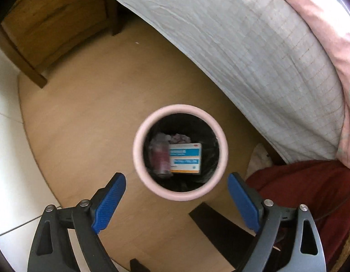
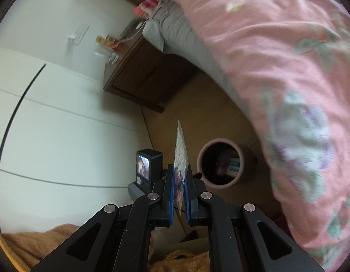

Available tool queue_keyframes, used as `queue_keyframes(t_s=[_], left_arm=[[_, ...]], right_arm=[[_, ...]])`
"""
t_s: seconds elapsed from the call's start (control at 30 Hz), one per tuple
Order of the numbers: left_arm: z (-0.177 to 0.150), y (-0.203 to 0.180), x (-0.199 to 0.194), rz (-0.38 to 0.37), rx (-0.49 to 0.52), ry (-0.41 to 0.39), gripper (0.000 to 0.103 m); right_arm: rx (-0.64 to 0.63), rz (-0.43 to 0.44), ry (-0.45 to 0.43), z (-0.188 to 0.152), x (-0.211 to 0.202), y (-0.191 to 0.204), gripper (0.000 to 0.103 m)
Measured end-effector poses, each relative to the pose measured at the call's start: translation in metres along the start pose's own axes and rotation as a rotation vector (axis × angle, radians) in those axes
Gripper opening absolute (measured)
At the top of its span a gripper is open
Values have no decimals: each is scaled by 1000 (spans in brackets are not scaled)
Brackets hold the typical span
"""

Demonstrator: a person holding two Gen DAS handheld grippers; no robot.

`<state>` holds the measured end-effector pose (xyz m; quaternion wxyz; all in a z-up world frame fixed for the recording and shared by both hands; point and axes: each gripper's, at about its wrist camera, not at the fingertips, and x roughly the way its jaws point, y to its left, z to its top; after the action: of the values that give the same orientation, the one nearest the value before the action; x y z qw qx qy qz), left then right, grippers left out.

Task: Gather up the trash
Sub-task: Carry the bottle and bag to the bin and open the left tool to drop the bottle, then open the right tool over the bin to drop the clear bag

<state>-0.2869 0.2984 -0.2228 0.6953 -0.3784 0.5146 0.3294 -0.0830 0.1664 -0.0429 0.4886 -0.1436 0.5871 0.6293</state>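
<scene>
Right claw (image 2: 179, 192) pinches a thin, light, floppy clear plastic wrapper (image 2: 180, 149) by its lower edge, left claw (image 1: 177, 201) gaping empty above the pink-rimmed round bin (image 1: 143, 133).

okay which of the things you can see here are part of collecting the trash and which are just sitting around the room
Job: pink-rimmed bin, the box and bottle inside it, the plastic wrapper pinched in the right gripper, the open left gripper.

Lying about: nightstand, jars, pink quilt.
</scene>
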Motion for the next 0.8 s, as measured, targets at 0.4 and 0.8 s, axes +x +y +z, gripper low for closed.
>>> queue_keyframes(t_s=[0.4, 0.8], left_arm=[[-8, 38, -37, 129, -153, -86, 103], [-5, 49, -39, 121, -215, -102, 103]], right_arm=[[-137, -93, 280, 9, 133, 24, 8], [-231, -244, 381, 12, 203, 11, 19]])
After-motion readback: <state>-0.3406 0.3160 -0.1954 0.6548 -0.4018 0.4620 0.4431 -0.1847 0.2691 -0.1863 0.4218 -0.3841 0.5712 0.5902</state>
